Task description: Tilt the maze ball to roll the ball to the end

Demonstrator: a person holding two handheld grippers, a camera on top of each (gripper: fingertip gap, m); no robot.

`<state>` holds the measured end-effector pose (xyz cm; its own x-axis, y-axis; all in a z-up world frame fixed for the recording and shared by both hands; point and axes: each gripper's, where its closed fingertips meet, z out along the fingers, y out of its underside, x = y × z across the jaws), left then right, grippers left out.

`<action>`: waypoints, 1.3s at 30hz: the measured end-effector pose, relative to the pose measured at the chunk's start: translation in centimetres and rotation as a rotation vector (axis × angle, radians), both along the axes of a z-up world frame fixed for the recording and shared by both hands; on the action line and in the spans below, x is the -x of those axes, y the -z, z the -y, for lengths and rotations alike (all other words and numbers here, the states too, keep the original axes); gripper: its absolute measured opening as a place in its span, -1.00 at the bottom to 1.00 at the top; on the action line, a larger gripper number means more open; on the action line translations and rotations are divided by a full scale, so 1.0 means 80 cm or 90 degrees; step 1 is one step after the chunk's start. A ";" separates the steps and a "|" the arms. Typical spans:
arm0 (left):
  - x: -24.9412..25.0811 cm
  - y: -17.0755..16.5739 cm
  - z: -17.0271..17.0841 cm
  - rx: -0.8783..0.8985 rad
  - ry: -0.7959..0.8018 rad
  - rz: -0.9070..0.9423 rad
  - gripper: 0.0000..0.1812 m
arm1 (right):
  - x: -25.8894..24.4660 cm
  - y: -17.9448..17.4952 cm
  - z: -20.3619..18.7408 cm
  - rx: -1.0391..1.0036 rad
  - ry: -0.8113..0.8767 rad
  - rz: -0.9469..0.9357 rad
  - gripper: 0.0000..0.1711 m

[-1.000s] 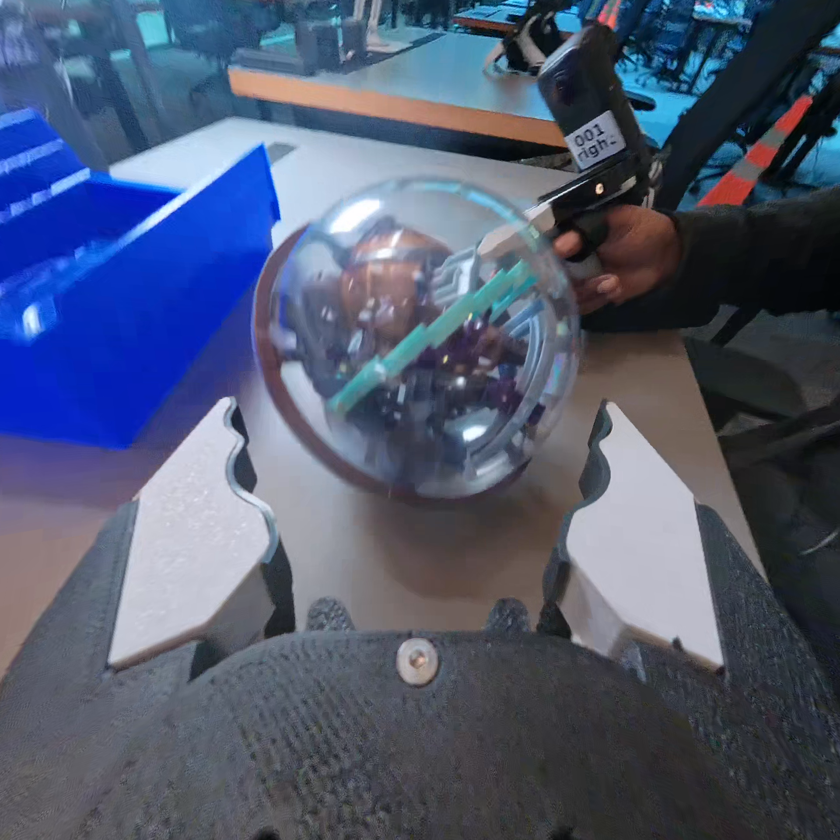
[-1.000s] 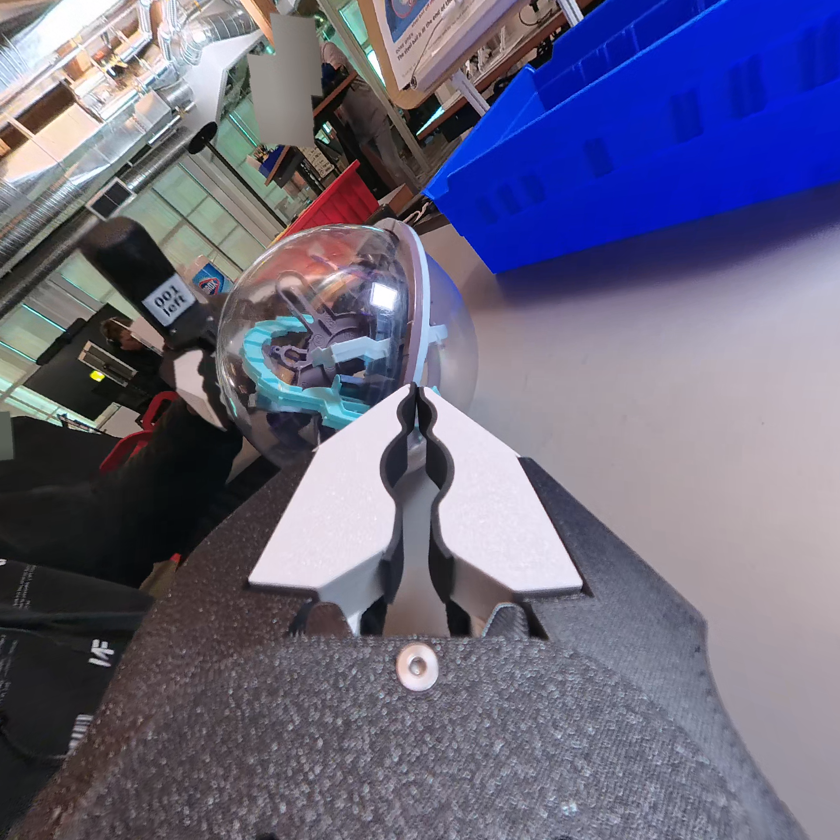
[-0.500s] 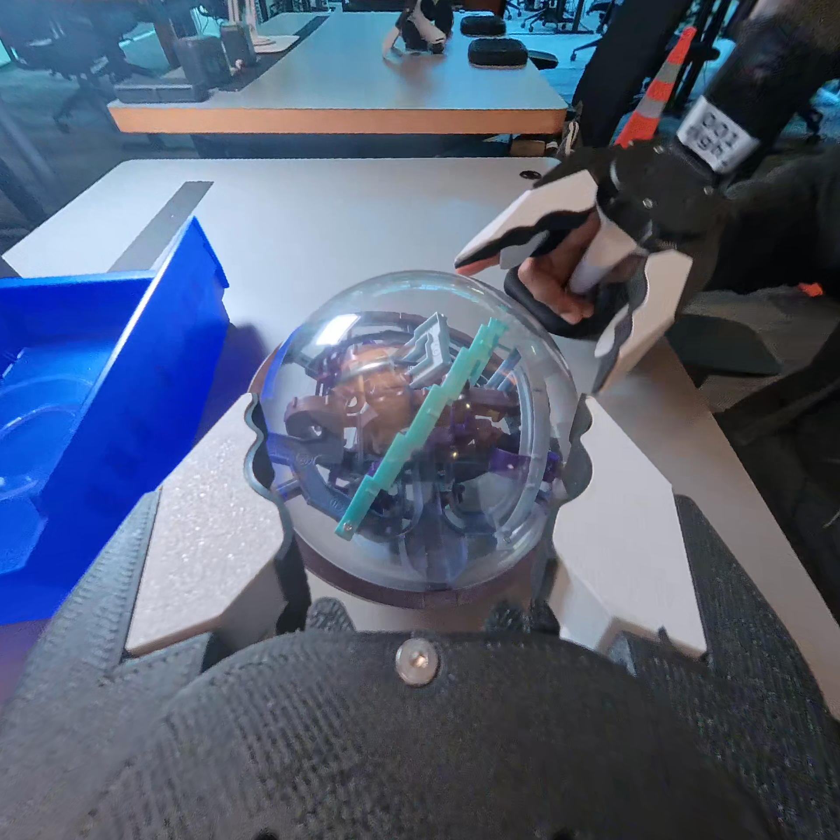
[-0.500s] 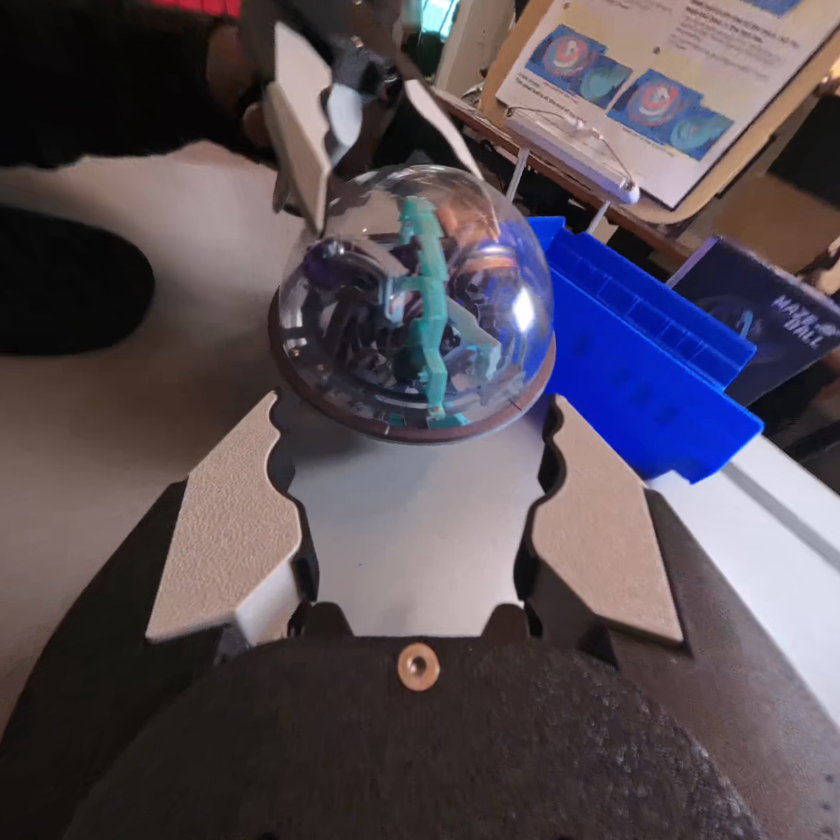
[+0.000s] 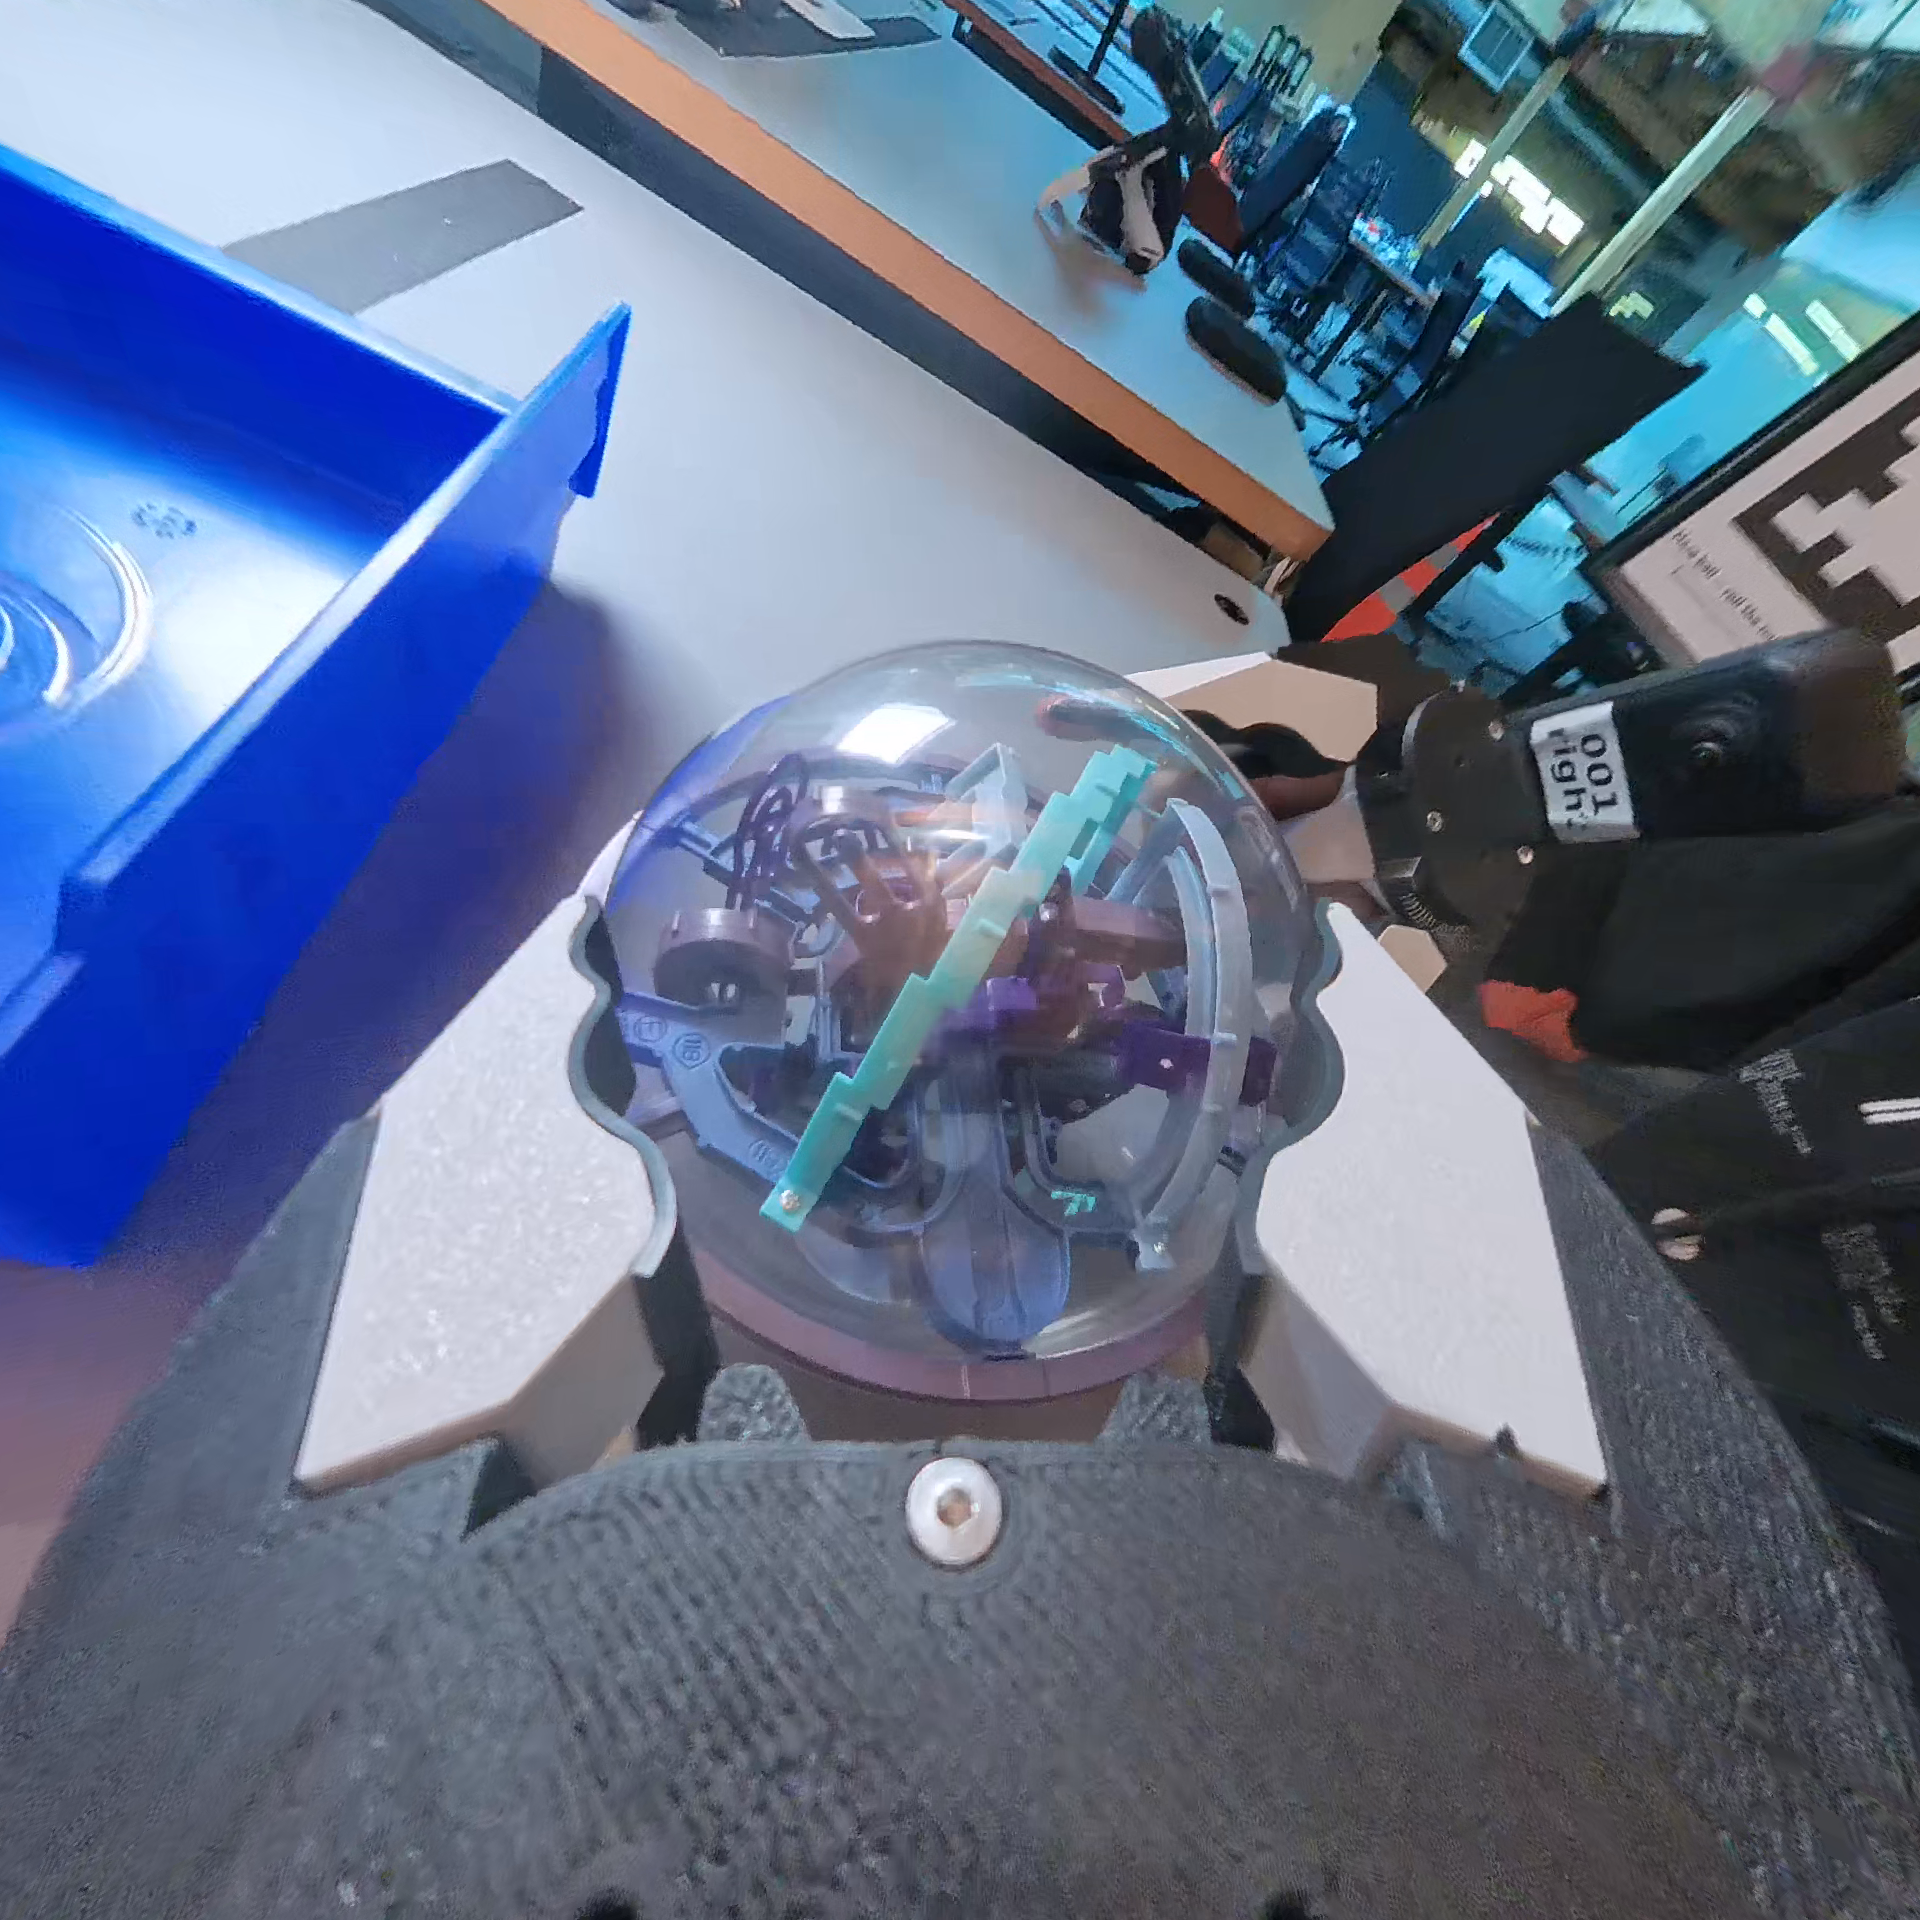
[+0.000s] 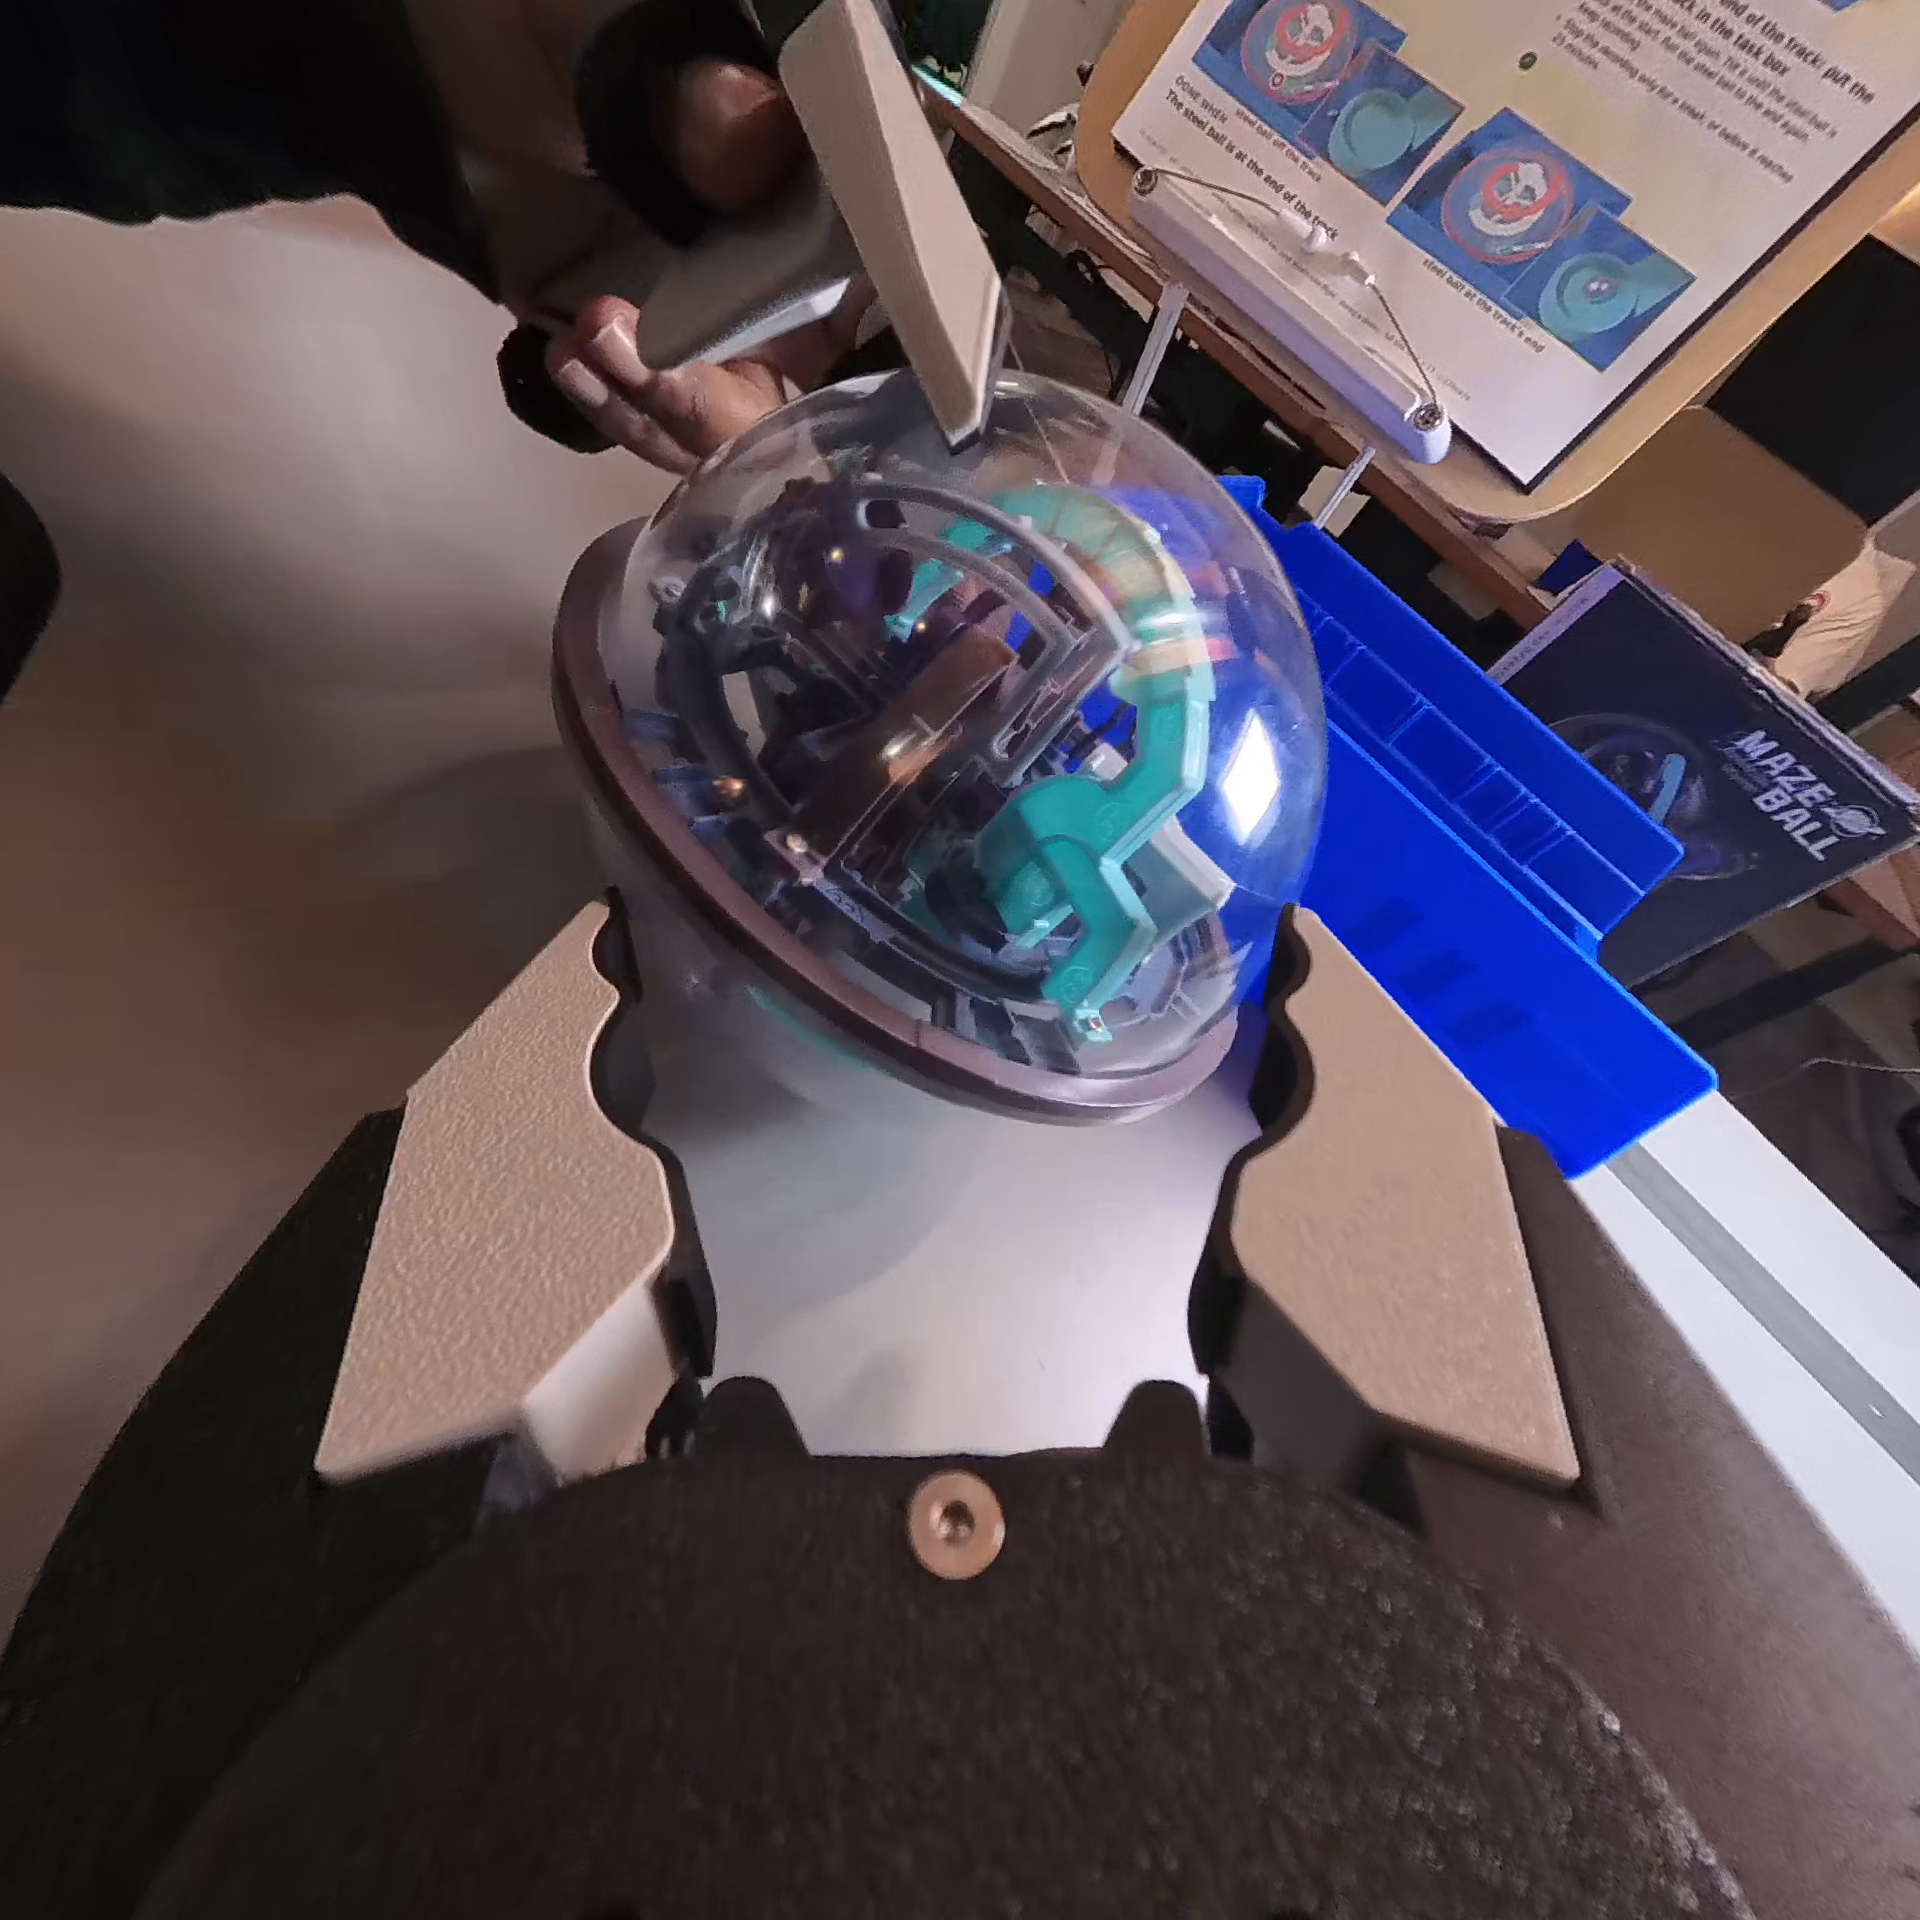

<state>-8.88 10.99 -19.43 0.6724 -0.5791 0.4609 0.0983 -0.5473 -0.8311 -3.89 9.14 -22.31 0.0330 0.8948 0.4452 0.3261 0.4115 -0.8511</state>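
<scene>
The left gripper (image 5: pixel 951 1039) is clamped around the maze ball (image 5: pixel 951 1023), one finger against each side of the clear dome, holding it tilted above the grey table (image 5: pixel 790 499). Opposite it, the right gripper (image 6: pixel 951 1039) is spread wide with the ball just ahead of its tips, untouched. Beyond sits a blue bin (image 5: pixel 260 727), and farther off a propped instruction sheet (image 6: pixel 1507 187).

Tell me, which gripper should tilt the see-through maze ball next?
Probably the left gripper: its white fingers already clamp the clear plastic maze ball on both sides. The right gripper is open, its fingers short of the dome.
</scene>
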 end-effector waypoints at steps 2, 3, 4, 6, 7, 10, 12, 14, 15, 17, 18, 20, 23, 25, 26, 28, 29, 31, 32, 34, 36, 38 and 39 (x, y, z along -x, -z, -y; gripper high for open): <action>0.002 0.000 0.000 0.004 -0.001 0.025 0.40 | 0.002 -0.001 0.002 0.002 -0.001 -0.004 0.39; 0.002 0.000 0.002 0.001 -0.001 0.034 0.40 | 0.002 -0.001 0.003 -0.001 -0.002 -0.005 0.39; 0.002 0.000 0.004 -0.007 0.003 0.038 0.40 | 0.002 -0.001 0.005 -0.007 -0.004 -0.006 0.40; 0.001 0.000 0.012 -0.032 0.016 0.046 0.40 | 0.001 -0.002 0.009 -0.029 -0.013 -0.005 0.40; 0.001 0.001 0.016 -0.045 0.024 0.055 0.39 | 0.000 -0.003 0.012 -0.043 -0.020 -0.004 0.41; 0.002 0.003 0.029 -0.072 0.044 0.092 0.39 | -0.001 -0.006 0.022 -0.074 -0.046 0.002 0.41; 0.004 0.005 0.036 -0.076 0.053 0.114 0.39 | -0.001 -0.009 0.027 -0.076 -0.063 0.009 0.42; 0.005 0.007 0.041 -0.076 0.060 0.136 0.38 | -0.001 -0.009 0.030 -0.061 -0.078 0.020 0.44; 0.006 0.008 0.043 -0.074 0.061 0.146 0.38 | -0.001 -0.009 0.030 -0.048 -0.083 0.025 0.45; 0.011 0.012 0.047 -0.059 0.055 0.168 0.37 | -0.003 -0.009 0.025 -0.014 -0.083 0.024 0.48; 0.014 0.015 0.048 -0.049 0.049 0.181 0.36 | -0.005 -0.009 0.022 0.001 -0.079 0.022 0.49; 0.019 0.021 0.051 -0.016 0.033 0.212 0.36 | -0.008 -0.002 0.015 0.016 -0.069 0.025 0.52; 0.025 0.035 0.053 0.080 -0.001 0.288 0.34 | -0.006 0.013 0.012 0.008 -0.066 0.035 0.57; 0.020 0.047 0.060 0.159 -0.002 0.330 0.31 | 0.000 0.016 0.011 0.002 -0.069 0.030 0.58; 0.016 0.051 0.067 0.180 0.012 0.331 0.28 | 0.003 0.015 0.010 0.000 -0.072 0.027 0.58; 0.020 0.056 0.080 0.173 0.036 0.271 0.13 | 0.007 0.008 0.005 0.005 -0.084 0.020 0.57; 0.027 0.054 0.085 0.137 0.046 0.234 0.07 | 0.009 0.005 0.003 0.007 -0.094 0.023 0.57; 0.052 0.038 0.079 0.029 0.005 0.178 0.16 | 0.013 0.000 0.003 0.017 -0.129 0.024 0.55; 0.063 0.026 0.075 -0.045 -0.023 0.135 0.22 | 0.016 -0.003 0.003 0.028 -0.145 0.023 0.55; 0.064 -0.004 0.076 -0.189 -0.045 0.060 0.29 | 0.024 -0.011 0.005 0.044 -0.175 0.009 0.50; 0.048 -0.013 0.078 -0.265 -0.042 -0.017 0.33 | 0.035 -0.021 0.010 0.056 -0.196 -0.013 0.43; 0.036 0.003 0.073 -0.260 -0.042 -0.087 0.39 | 0.047 -0.027 0.015 0.060 -0.210 -0.022 0.43; 0.039 0.010 0.068 -0.266 -0.061 -0.112 0.41 | 0.052 -0.028 0.017 0.061 -0.216 -0.024 0.44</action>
